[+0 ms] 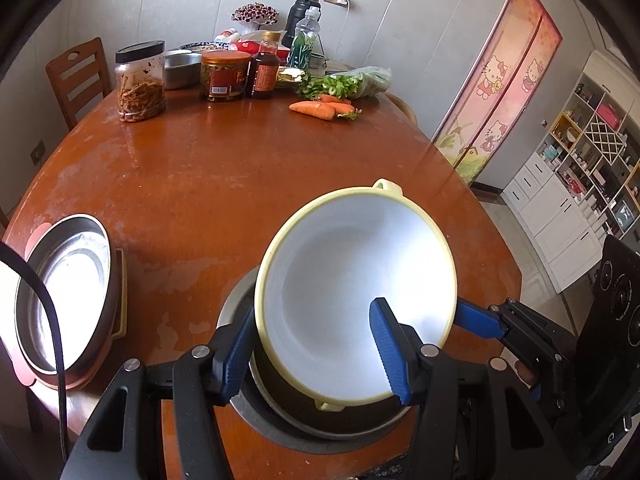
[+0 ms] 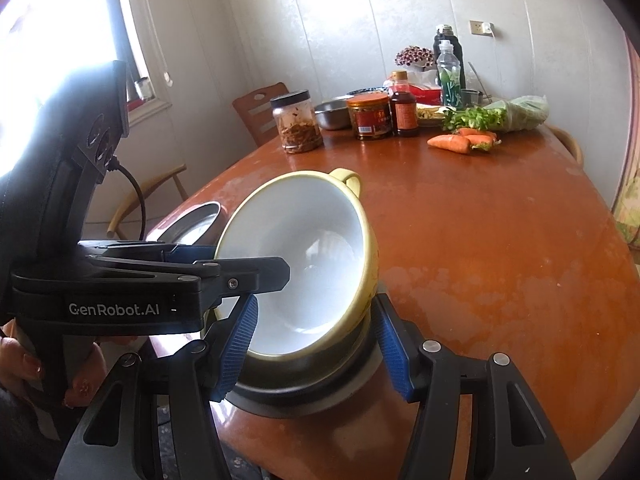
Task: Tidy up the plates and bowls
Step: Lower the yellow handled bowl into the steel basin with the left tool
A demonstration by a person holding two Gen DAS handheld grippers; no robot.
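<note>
Left gripper astride the lower left rim of the yellow bowl: one finger outside the wall, one inside. Side-on in the right wrist view, reads as clenched on that rim. Right gripper straddling the bowl's near right wall; cannot tell whether the pads press.

Bowl at lower centre of frame, tipped steeply, base resting in a dark-rimmed steel dish near the table edge.

Step, as judged: nesting the bowl into the dish. Next move calls for levelling the bowl, seating it centred, then letting go.

Glossy white inside, pale yellow outside, loop handles; likely slippery.
</note>
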